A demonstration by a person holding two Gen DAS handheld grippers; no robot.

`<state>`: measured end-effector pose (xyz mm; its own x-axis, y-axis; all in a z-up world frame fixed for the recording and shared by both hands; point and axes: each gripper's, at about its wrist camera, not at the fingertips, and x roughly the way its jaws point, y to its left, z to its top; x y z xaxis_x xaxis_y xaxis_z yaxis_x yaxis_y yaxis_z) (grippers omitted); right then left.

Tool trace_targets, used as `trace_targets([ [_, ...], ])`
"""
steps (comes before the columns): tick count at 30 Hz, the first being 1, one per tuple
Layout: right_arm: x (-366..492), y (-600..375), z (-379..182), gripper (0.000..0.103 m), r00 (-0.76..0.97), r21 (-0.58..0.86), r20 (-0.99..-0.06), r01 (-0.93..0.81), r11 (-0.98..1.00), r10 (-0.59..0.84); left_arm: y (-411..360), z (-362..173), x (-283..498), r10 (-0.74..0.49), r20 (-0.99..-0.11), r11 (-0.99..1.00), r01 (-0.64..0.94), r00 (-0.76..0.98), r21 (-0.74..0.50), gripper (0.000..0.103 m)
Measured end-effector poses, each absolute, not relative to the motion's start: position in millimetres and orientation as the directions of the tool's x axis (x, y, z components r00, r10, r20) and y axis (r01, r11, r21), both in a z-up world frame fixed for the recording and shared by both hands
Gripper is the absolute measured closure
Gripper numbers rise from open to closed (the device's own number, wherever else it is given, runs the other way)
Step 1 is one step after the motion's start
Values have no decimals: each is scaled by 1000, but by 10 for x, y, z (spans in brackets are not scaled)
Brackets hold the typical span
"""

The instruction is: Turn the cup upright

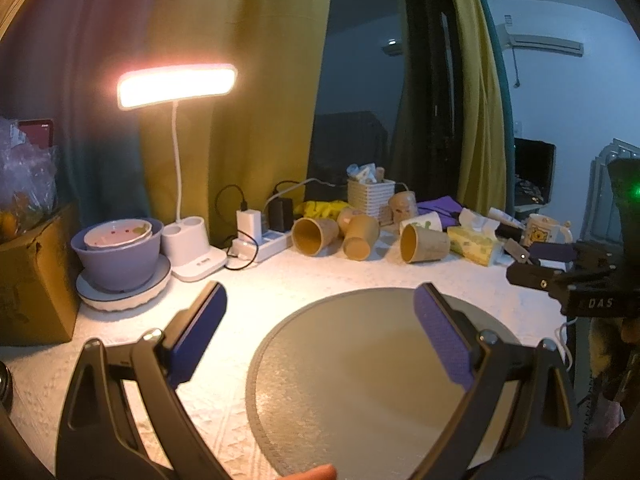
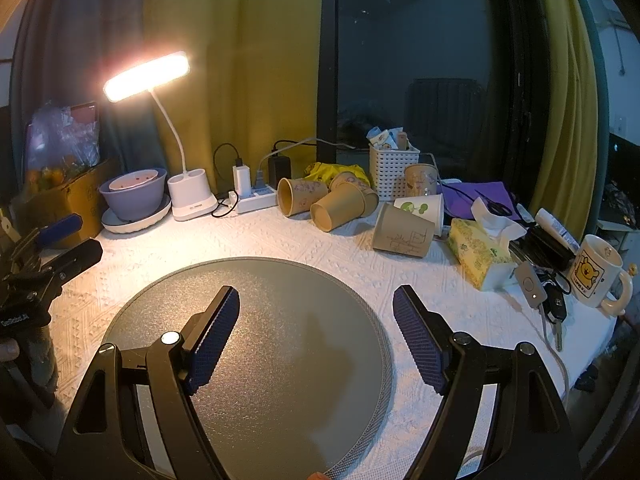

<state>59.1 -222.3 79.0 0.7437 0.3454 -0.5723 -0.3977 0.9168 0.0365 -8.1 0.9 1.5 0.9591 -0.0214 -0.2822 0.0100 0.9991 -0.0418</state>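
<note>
Several brown paper cups lie on their sides at the back of the table: one far left (image 2: 300,196) (image 1: 314,235), one beside it (image 2: 338,210) (image 1: 360,238), one further right (image 2: 402,236) (image 1: 424,244). One brown cup (image 2: 420,180) stands upright by the basket. A white cup with a green print (image 2: 424,206) lies behind. My left gripper (image 1: 320,304) is open and empty above the grey round mat (image 1: 360,380). My right gripper (image 2: 316,304) is open and empty over the same mat (image 2: 280,360). Both are well short of the cups.
A lit desk lamp (image 2: 192,196), a purple bowl on a plate (image 2: 134,196), a power strip (image 2: 256,196), a white basket (image 2: 392,172), a tissue box (image 2: 480,252), keys (image 2: 552,308) and a bear mug (image 2: 596,276) ring the mat. A cardboard box (image 1: 36,272) stands at the left.
</note>
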Motion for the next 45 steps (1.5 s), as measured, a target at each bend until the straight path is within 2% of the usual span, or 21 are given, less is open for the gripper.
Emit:
trace_targets([
  [45, 601, -2233, 825, 22, 750, 32, -564, -398, 917, 345, 8, 4, -98, -25, -285, 999, 13, 958, -43, 7],
])
